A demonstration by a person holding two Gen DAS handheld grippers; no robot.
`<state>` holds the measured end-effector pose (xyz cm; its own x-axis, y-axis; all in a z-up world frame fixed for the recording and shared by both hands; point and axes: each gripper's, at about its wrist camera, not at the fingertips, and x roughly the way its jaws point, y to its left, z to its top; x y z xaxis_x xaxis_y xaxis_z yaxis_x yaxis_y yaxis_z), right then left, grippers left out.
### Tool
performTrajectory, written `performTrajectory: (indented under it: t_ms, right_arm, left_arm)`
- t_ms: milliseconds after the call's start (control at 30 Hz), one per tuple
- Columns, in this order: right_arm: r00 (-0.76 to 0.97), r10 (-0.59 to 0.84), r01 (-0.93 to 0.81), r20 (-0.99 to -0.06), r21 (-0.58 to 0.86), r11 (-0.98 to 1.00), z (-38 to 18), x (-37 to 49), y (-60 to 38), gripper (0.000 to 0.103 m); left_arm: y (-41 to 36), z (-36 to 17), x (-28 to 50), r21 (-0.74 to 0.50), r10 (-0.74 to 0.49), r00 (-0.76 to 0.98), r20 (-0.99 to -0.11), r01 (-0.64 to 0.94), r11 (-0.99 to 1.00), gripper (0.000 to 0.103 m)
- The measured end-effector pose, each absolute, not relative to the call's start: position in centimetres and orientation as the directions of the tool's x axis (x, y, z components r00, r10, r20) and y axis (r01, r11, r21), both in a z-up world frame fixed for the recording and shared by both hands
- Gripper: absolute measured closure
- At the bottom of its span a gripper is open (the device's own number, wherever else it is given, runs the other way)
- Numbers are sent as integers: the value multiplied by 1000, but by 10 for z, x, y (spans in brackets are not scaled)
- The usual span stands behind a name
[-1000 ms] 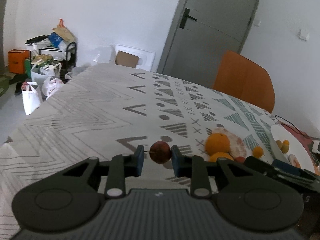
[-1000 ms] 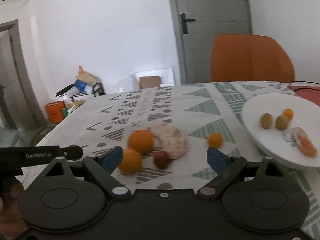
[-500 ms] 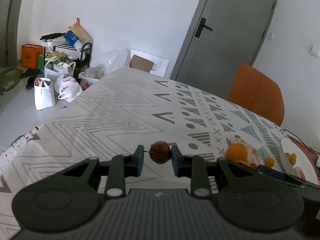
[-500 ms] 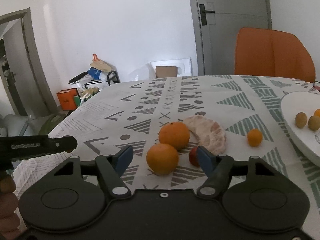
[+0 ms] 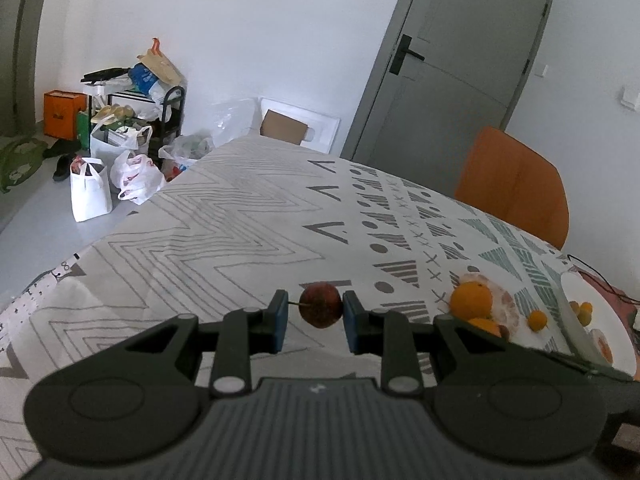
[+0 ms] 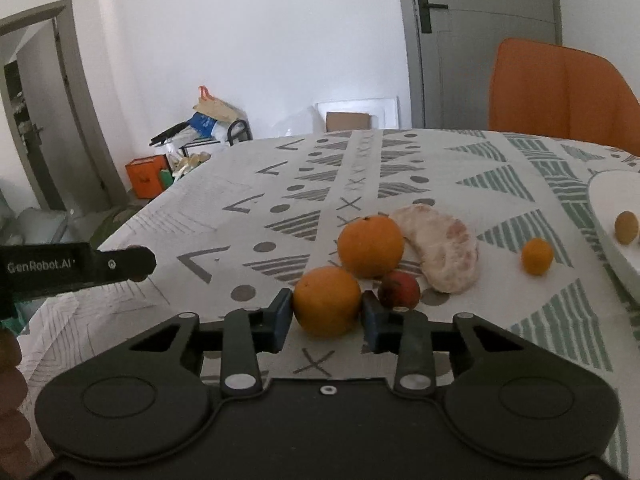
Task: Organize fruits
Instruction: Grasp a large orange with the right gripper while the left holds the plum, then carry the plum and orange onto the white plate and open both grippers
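My left gripper (image 5: 315, 316) is shut on a small dark red fruit (image 5: 321, 305) and holds it above the patterned tablecloth. My right gripper (image 6: 326, 316) is shut on an orange (image 6: 327, 301) that rests on the cloth. Right behind it lie a second orange (image 6: 370, 245), a small red fruit (image 6: 398, 290), a peeled pomelo segment (image 6: 442, 252) and a small kumquat (image 6: 537, 256). The same pile shows at the right of the left wrist view (image 5: 472, 300). A white plate (image 6: 608, 208) at the right edge holds small fruits.
An orange chair (image 6: 560, 92) stands behind the table. The left gripper's arm (image 6: 76, 266) reaches in from the left of the right wrist view. Bags and a rack (image 5: 120, 140) stand on the floor beyond the table's far left edge.
My right gripper has moved left onto the near orange and its jaws have closed on it. My left gripper has drawn back with the red fruit still in it.
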<state>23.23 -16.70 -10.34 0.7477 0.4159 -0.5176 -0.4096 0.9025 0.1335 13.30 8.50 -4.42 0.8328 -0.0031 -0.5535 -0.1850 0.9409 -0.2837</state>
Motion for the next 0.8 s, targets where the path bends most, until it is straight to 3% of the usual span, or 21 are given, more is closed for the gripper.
performTrajectory:
  t_ms: [800]
  right_arm:
    - [872,257,-193,-417,188,963,-86,209,-284,69]
  left_arm:
    - [-8,-29,146,-232,-144,834,-533,20,973,75]
